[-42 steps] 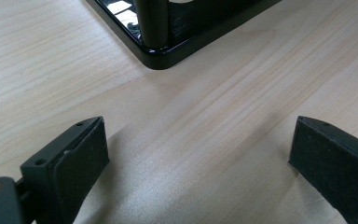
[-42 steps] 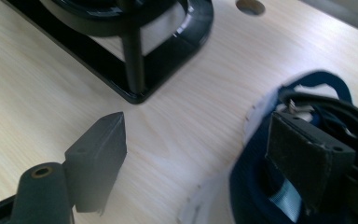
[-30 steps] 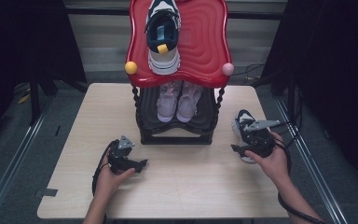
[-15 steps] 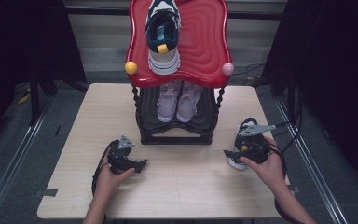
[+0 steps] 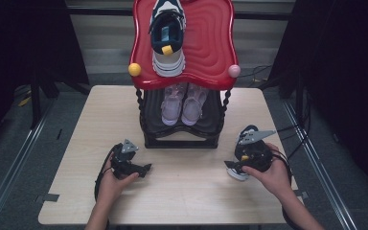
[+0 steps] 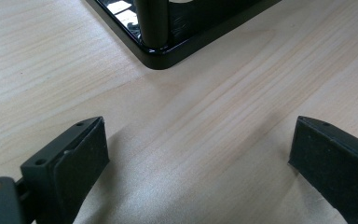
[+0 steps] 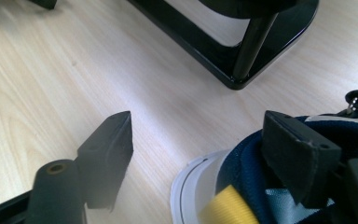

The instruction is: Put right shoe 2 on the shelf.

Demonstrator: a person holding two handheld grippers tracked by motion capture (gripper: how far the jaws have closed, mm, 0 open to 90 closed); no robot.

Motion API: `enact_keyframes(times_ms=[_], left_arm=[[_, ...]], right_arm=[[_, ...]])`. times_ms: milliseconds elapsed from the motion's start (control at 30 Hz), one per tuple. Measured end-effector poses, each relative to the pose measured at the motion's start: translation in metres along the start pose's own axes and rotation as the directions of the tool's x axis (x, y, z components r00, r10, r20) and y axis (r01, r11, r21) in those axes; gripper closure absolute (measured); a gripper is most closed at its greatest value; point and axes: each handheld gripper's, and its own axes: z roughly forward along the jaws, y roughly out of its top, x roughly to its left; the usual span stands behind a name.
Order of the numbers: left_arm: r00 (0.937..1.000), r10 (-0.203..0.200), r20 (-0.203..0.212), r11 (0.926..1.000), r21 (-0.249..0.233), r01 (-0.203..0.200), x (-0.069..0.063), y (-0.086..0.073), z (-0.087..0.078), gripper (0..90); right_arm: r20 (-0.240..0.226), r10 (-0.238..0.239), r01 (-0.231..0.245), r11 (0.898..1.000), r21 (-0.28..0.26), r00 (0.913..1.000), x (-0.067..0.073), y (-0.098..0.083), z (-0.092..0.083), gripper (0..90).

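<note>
A navy and white sneaker (image 5: 238, 173) with a yellow tab lies on the table (image 5: 187, 196) at the right. My right gripper (image 5: 233, 166) is over it. In the right gripper view that sneaker (image 7: 242, 186) has one jaw inside its navy collar, while the other jaw stands off its white heel above bare wood. The right gripper (image 7: 200, 126) is open, and its jaws have just been closing around the heel. My left gripper (image 5: 146, 167) rests low at the table's left front. It (image 6: 200, 130) is open, with nothing but wood between its jaws.
A shoe rack (image 5: 179, 141) stands mid-table, its black base corner (image 6: 161, 56) just ahead of the left gripper. Its red top (image 5: 211, 43) carries a matching navy sneaker (image 5: 166, 38). A pale pink pair (image 5: 184, 103) sits on the lower shelf. Cables trail off the right edge.
The right hand has drawn its gripper toward the table's near edge and slightly left, and the sneaker under it appears to have shifted with it. The left hand has stayed put.
</note>
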Motion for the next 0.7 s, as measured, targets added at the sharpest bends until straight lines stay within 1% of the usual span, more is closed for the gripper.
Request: enact_keyframes(times_ms=[67,133,200,233,300,367,433,567,633,667,700], left_arm=[[1.0,0.0,0.0,1.0,0.0,0.0,0.0,0.0,0.0,3.7],[1.0,0.0,0.0,1.0,0.0,0.0,0.0,0.0,0.0,3.7],[1.0,0.0,0.0,1.0,0.0,0.0,0.0,0.0,0.0,3.7],[1.0,0.0,0.0,1.0,0.0,0.0,0.0,0.0,0.0,3.7],[1.0,0.0,0.001,1.0,0.0,0.0,0.0,0.0,0.0,3.7],[1.0,-0.001,0.0,1.0,0.0,0.001,0.0,0.0,0.0,3.7],[1.0,-0.001,0.0,1.0,0.0,0.001,0.0,0.0,0.0,3.7],[1.0,-0.001,0.002,1.0,0.0,0.001,0.0,0.0,0.0,3.7],[1.0,0.0,0.002,1.0,0.001,0.0,0.0,0.0,0.0,3.7],[1.0,0.0,0.002,1.0,0.001,0.0,0.0,0.0,0.0,3.7],[1.0,-0.001,0.002,1.0,0.001,0.001,0.0,0.0,0.0,3.7]], right_arm=[[-0.012,-0.001,0.002,0.999,0.038,0.9999,-0.004,0.004,-0.001,28.9],[-0.026,-0.011,0.013,0.996,0.087,0.9996,-0.008,0.007,-0.001,31.2],[-0.024,-0.026,0.03,0.988,0.151,0.9994,-0.011,0.01,0.001,32.0],[-0.032,-0.03,0.035,0.982,0.188,0.9991,-0.011,0.012,0.001,32.4],[-0.03,-0.036,0.042,0.97,0.239,0.9989,-0.012,0.017,0.002,35.7],[-0.034,-0.041,0.049,0.962,0.269,0.9986,-0.014,0.021,0.002,38.5],[-0.035,-0.041,0.05,0.95,0.309,0.9986,-0.016,0.025,0.002,41.7],[-0.038,-0.043,0.055,0.92,0.388,0.9983,-0.02,0.03,0.004,42.6],[-0.039,-0.039,0.051,0.908,0.415,0.9985,-0.02,0.031,0.005,43.6],[-0.036,-0.039,0.05,0.901,0.431,0.9986,-0.02,0.031,0.006,44.6],[-0.036,-0.037,0.049,0.896,0.441,0.9986,-0.02,0.031,0.007,45.7]])
